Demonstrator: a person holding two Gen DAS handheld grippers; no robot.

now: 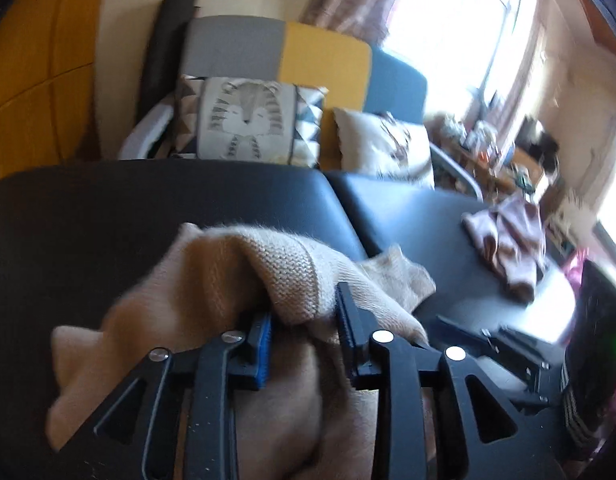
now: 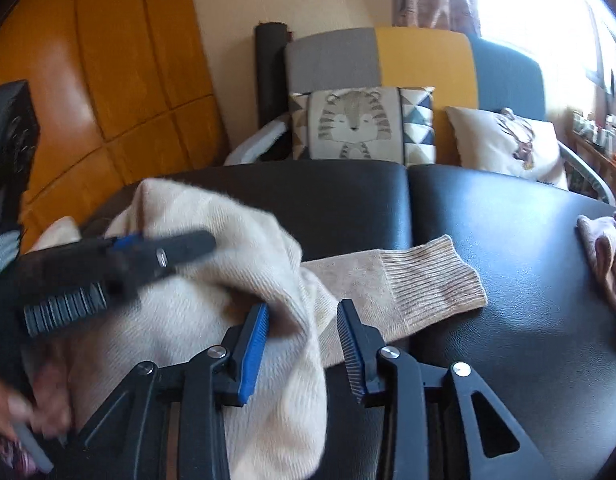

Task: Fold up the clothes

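Folding has barely started: a cream knit sweater (image 1: 212, 292) lies bunched in soft humps at the 7 o'clock side of the black padded tabletop (image 1: 88, 216), one ribbed cuff (image 2: 431, 276) stretched flat toward 3 o'clock. A pink garment (image 1: 507, 240) waits crumpled at the far 3 o'clock edge, untouched. The left gripper (image 1: 304, 320) has its jaws partly parted, with a sweater fold draped between them; whether they pinch it is unclear. The right gripper (image 2: 304, 318) stands partly open astride the sleeve, pads not pressing.
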